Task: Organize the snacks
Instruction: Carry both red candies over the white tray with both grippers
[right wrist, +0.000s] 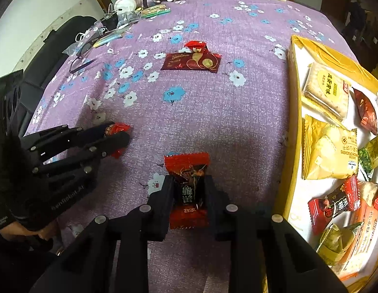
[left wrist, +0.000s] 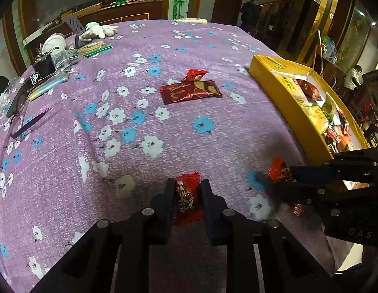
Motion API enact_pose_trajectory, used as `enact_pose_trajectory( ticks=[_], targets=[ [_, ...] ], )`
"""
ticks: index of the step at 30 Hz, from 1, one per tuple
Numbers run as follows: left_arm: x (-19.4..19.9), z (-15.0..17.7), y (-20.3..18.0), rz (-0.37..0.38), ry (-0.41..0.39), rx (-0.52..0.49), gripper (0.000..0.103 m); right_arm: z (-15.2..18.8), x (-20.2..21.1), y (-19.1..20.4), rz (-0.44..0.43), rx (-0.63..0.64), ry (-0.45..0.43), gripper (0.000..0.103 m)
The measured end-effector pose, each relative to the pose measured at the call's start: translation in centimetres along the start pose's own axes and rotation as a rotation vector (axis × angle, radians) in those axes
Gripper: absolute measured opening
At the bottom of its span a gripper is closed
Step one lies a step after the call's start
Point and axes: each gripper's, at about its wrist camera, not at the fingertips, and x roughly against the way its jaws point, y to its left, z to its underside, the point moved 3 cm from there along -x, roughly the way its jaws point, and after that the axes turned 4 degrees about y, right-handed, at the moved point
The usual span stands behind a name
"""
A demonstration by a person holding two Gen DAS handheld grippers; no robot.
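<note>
The left gripper [left wrist: 187,190] is clamped on a small red foil-wrapped candy [left wrist: 187,195], and the right gripper [right wrist: 189,190] pinches a red and black crimped sweet wrapper [right wrist: 187,188], both low over the purple flowered cloth surface [left wrist: 189,134]. Open cloth stretches ahead to a dark red flat sachet [left wrist: 191,91] with a small red packet [left wrist: 195,74] touching it. The yellow cardboard tray [right wrist: 292,97] of snacks runs off the right edge, its far packets cut off and blurred
</note>
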Motion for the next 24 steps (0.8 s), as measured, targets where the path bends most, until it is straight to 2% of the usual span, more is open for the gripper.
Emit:
enact_pose_trajectory(
  ticks=[7,16,24],
  targets=[
    [1.0,-0.6,-1.4,0.004,-0.027,-0.032,0.021,0.0,2.0,-0.7,-0.042,-0.032,-0.072,0.023],
    [2.0,-1.8,-4.0,0.016,-0.056,-0.084,0.020,0.5,4.0,-2.2,-0.047,-0.068,-0.127,0.023],
    [2.5,-2.9,-7.7,0.042,-0.077,-0.157,0.020,1.8,6.3,-5.2,-0.040,-0.141,-0.180,0.023]
  ],
)
